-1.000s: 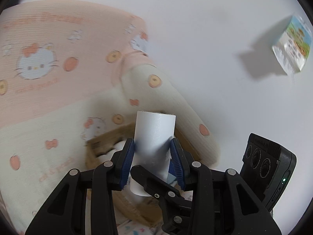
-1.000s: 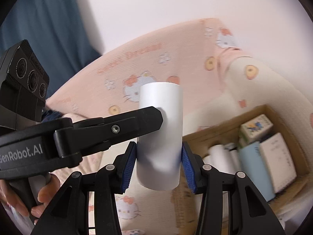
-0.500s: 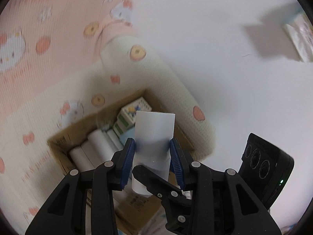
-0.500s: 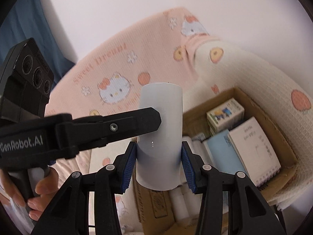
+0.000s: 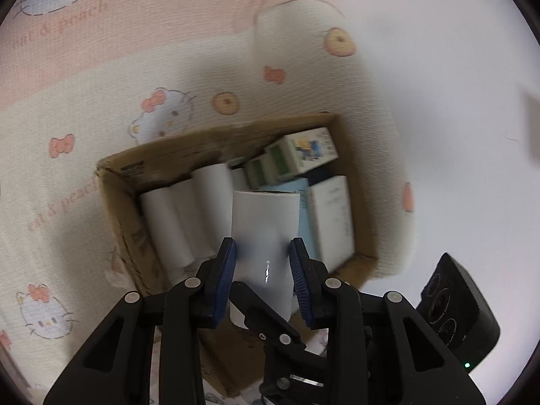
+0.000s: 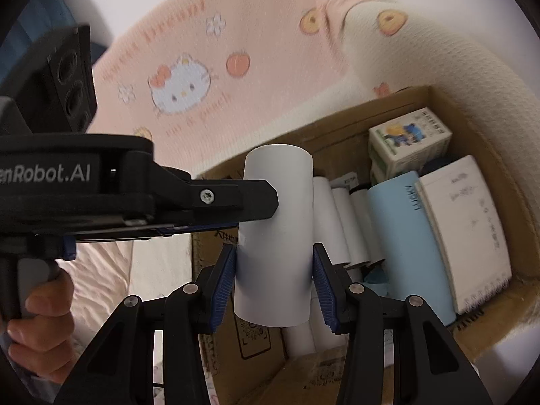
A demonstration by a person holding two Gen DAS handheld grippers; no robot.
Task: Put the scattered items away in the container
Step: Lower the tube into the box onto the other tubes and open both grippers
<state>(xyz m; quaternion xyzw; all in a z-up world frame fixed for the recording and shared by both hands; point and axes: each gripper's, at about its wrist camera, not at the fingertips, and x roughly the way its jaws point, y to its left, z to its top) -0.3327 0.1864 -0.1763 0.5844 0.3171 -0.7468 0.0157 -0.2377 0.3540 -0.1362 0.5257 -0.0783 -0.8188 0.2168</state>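
Observation:
A white paper roll point(image 5: 266, 233) point(image 6: 275, 236) is gripped by both grippers at once, held above the open cardboard box point(image 5: 116, 199) point(image 6: 506, 182). My left gripper point(image 5: 262, 270) is shut on the roll; in the right wrist view its finger point(image 6: 236, 199) presses the roll's left side. My right gripper point(image 6: 274, 285) is shut on the same roll lower down. The box holds several white rolls point(image 5: 165, 226) point(image 6: 341, 222), a small printed carton point(image 5: 303, 150) point(image 6: 408, 141), a light blue book point(image 6: 405, 236) and a white notebook point(image 5: 332, 216) point(image 6: 462, 229).
The box rests on a pink and cream Hello Kitty blanket point(image 5: 101, 50) point(image 6: 189, 81) that bunches up around its far and right sides. A white wall point(image 5: 455, 101) lies to the right. A hand point(image 6: 37, 317) holds the left gripper's handle.
Both grippers have carried the roll forward and tilted down, so the box has come from partly hidden at the edge to fully under the roll. Both keep their hold.

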